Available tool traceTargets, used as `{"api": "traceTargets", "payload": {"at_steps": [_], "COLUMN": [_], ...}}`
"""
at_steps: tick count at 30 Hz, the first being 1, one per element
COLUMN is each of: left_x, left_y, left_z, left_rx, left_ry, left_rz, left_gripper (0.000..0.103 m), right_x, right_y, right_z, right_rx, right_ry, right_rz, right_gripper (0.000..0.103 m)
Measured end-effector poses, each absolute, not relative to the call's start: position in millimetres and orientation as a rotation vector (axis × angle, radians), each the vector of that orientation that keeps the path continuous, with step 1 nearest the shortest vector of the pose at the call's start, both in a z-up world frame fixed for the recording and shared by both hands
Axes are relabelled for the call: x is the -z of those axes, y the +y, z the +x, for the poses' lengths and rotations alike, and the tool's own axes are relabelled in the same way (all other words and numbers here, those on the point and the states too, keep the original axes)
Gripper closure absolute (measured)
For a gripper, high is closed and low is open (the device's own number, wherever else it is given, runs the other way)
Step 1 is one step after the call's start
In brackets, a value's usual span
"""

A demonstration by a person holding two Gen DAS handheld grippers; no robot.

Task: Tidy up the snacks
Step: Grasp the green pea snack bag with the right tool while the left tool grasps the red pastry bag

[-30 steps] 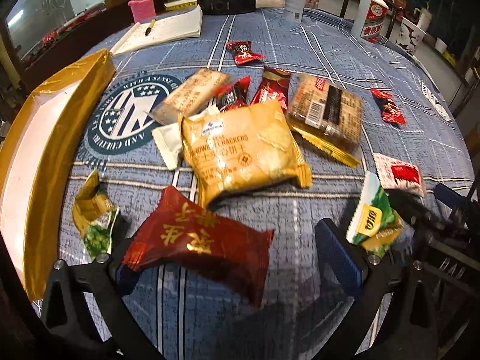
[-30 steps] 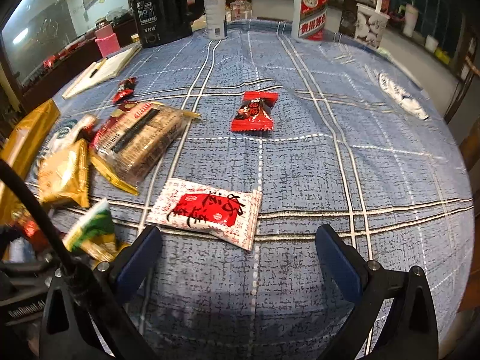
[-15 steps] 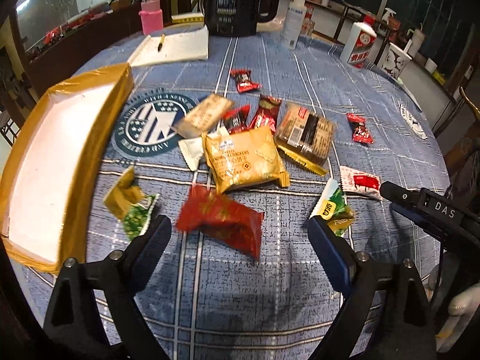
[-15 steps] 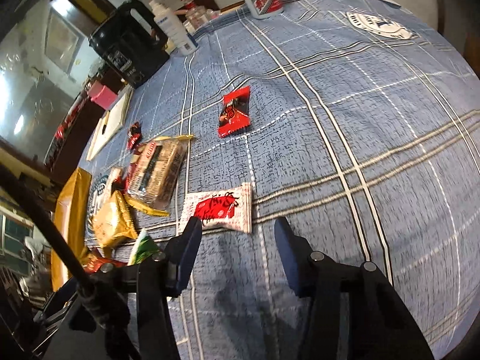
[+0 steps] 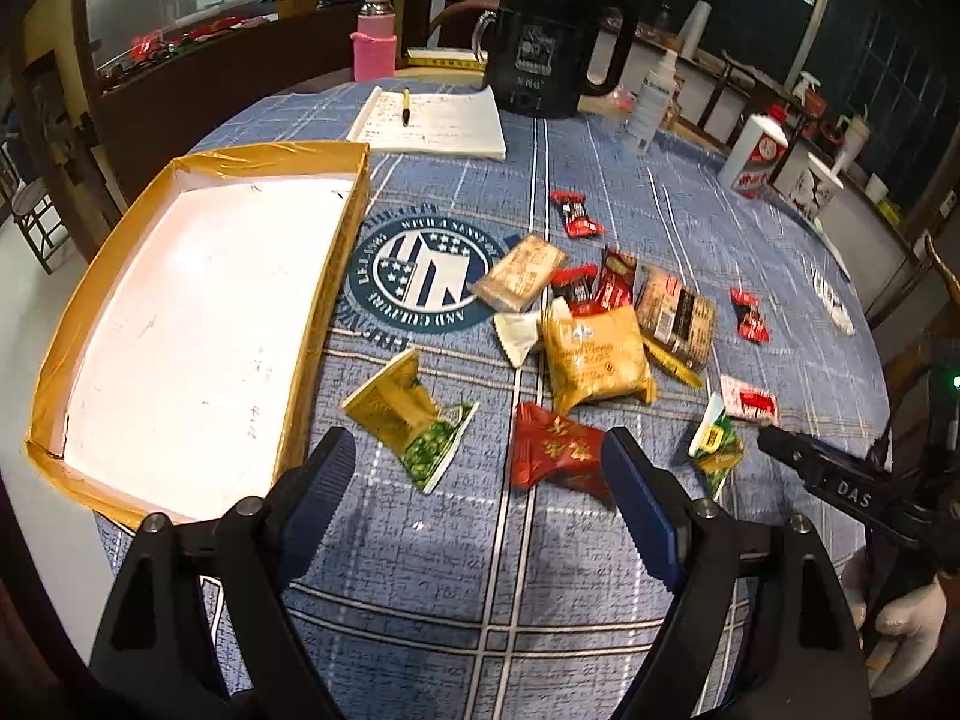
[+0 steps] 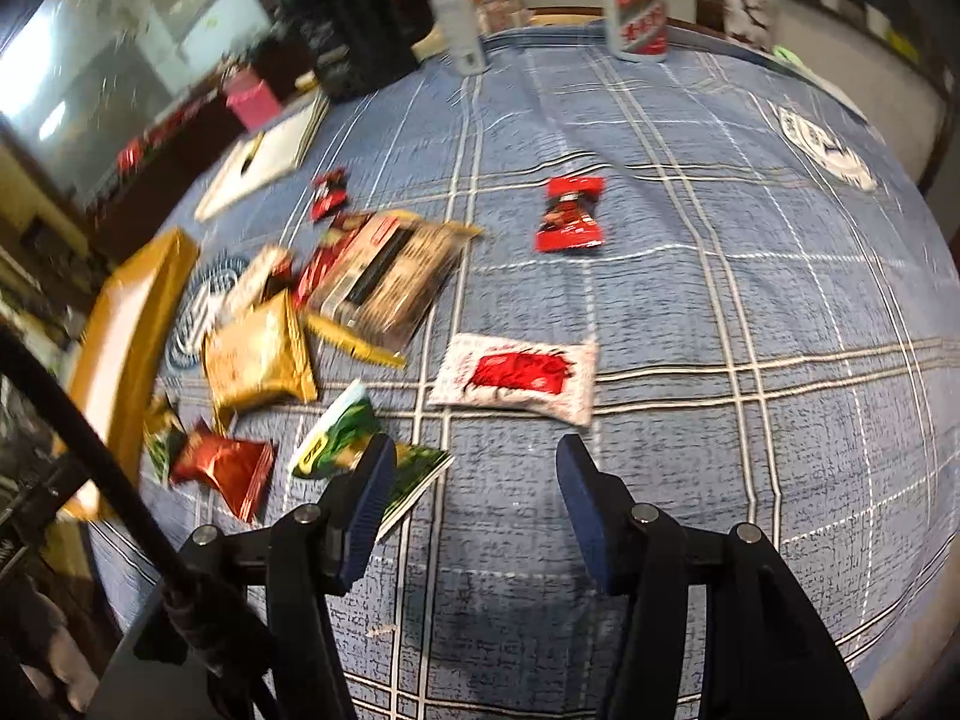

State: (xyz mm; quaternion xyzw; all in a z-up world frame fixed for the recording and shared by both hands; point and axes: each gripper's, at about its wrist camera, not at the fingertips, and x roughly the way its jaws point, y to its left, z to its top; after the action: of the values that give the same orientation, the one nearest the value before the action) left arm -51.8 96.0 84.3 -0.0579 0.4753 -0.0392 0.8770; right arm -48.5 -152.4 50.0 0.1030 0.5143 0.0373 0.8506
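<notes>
The left gripper is held above the blue plaid tablecloth; its jaws have just been closing, yet they stand wide with nothing between them. Just beyond its fingertips lie a torn gold-and-green packet at about 11 o'clock and a dark red packet at 1 o'clock, neither touched. The right gripper is seen with its jaws partly apart and empty, having just been opening a little. A white-and-red sachet lies just past it at 12 o'clock; a green packet is partly hidden behind its left finger.

The remaining snacks are clustered mid-table: a yellow cracker bag, a brown biscuit pack, and small red candies, one lying apart at 12 o'clock in the right view. The gold-edged tray, with its white floor, sits at 9 o'clock, well apart from the pile.

Only the left view shows the tray's full interior, a notepad with a pen, a black kettle, and a gloved hand. The right view, which is blurred, alone shows the bare cloth at 3 o'clock and the white bottle with a red label close up.
</notes>
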Motion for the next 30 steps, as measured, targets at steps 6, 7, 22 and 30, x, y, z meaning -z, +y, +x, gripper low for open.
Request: {"api": "traceTargets", "payload": {"at_steps": [6, 7, 22, 30], "left_x": [-78, -77, -54, -40], "left_y": [104, 106, 91, 73], "left_z": [-48, -48, -43, -34], "left_rx": [0.111, 0.109, 0.249, 0.294], "left_ry": [1.028, 1.032, 1.132, 1.174], "left_rz": [-0.141, -0.150, -0.226, -0.246], "left_gripper": [0.019, 0.019, 0.051, 0.049], "right_x": [-50, -50, -36, -29], "right_y": [-133, -132, -101, -101], "right_z": [-42, -41, -29, -26], "right_rx": [-0.099, -0.105, -0.299, -0.295], "right_ry": [1.073, 1.071, 1.061, 1.091], "right_rz": [0.134, 0.131, -0.014, 0.003], "right_gripper": [0.044, 0.043, 0.043, 0.066]}}
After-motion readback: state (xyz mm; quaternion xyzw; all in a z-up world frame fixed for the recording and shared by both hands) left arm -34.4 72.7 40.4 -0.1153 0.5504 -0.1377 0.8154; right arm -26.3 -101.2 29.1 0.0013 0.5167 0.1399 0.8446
